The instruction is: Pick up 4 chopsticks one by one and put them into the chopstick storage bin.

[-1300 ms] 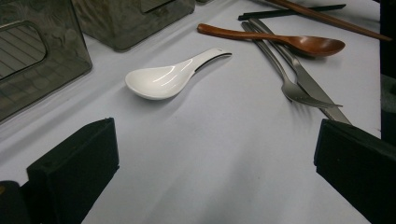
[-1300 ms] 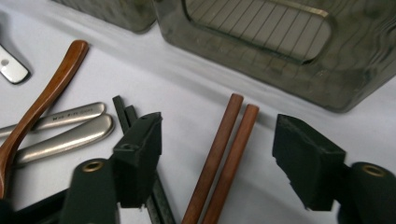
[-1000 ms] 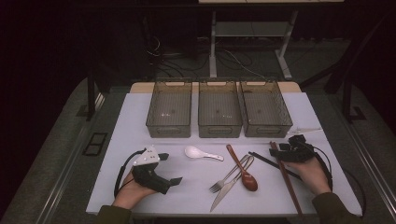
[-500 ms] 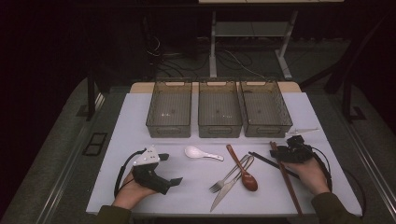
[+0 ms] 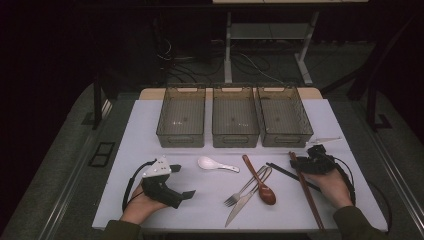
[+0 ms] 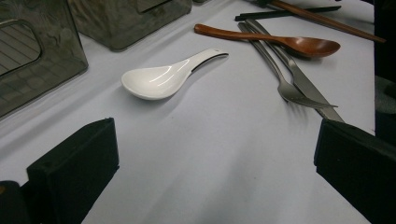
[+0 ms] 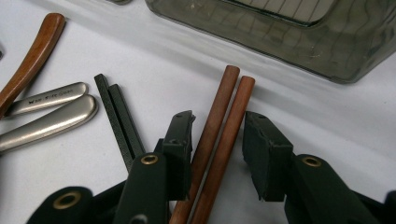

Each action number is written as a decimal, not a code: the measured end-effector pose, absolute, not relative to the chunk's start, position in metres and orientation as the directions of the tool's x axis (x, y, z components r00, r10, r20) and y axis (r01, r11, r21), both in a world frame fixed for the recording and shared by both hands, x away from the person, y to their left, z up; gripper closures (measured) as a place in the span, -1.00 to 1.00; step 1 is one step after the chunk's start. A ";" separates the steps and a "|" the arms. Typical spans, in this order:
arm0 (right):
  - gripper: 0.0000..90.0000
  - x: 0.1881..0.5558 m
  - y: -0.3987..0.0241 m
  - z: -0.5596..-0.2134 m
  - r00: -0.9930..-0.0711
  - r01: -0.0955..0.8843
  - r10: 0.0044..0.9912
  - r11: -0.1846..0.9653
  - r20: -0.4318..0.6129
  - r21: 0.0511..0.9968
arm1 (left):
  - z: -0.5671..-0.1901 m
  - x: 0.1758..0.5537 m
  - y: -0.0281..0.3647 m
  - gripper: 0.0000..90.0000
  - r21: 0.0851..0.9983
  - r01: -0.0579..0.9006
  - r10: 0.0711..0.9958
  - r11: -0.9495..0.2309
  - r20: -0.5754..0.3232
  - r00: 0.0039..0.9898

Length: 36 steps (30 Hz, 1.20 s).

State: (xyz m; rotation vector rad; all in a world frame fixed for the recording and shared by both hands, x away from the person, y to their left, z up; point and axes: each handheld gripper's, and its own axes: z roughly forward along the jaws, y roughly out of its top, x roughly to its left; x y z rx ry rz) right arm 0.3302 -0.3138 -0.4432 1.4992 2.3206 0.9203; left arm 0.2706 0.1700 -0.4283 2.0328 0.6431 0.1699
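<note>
Right claw half-parted, just been closing, straddling pair of round brown wooden chopsticks on white counter, pads not yet pressing. Left claw released, empty. Beyond, three smoky plastic bins, bare inside.

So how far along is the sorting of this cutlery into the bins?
Nothing looks done: all three bins appear empty. In hand: the right gripper straddles the brown chopsticks; its fingers have just been closing but show gaps either side, so no grip yet. The left gripper rests open. Left on the table: white spoon, wooden spoon, fork, knife, black chopsticks.
</note>
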 end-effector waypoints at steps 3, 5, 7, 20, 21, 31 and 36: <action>0.43 0.330 -0.314 -0.443 -0.450 0.738 0.882 0.279 0.140 0.614 | -0.428 0.270 0.170 -1.00 0.838 0.373 0.506 -0.399 -0.138 0.851; 0.45 0.330 -0.314 -0.443 -0.449 0.739 0.883 0.279 0.139 0.613 | -0.428 0.271 0.170 -1.00 0.838 0.373 0.506 -0.399 -0.138 0.852; 0.47 0.330 -0.314 -0.443 -0.447 0.740 0.883 0.278 0.139 0.612 | -0.428 0.270 0.170 -1.00 0.838 0.373 0.506 -0.398 -0.138 0.851; 0.60 0.331 -0.312 -0.443 -0.452 0.736 0.882 0.286 0.132 0.613 | -0.428 0.270 0.170 -1.00 0.839 0.372 0.504 -0.397 -0.139 0.852; 0.62 0.331 -0.311 -0.443 -0.453 0.736 0.882 0.286 0.132 0.614 | -0.428 0.270 0.170 -1.00 0.839 0.373 0.504 -0.397 -0.140 0.852; 0.67 0.332 -0.308 -0.443 -0.470 0.725 0.875 0.307 0.118 0.616 | -0.428 0.270 0.169 -1.00 0.839 0.371 0.502 -0.399 -0.139 0.853; 0.68 0.336 -0.304 -0.443 -0.484 0.719 0.869 0.325 0.107 0.615 | -0.428 0.270 0.170 -1.00 0.838 0.374 0.504 -0.397 -0.141 0.852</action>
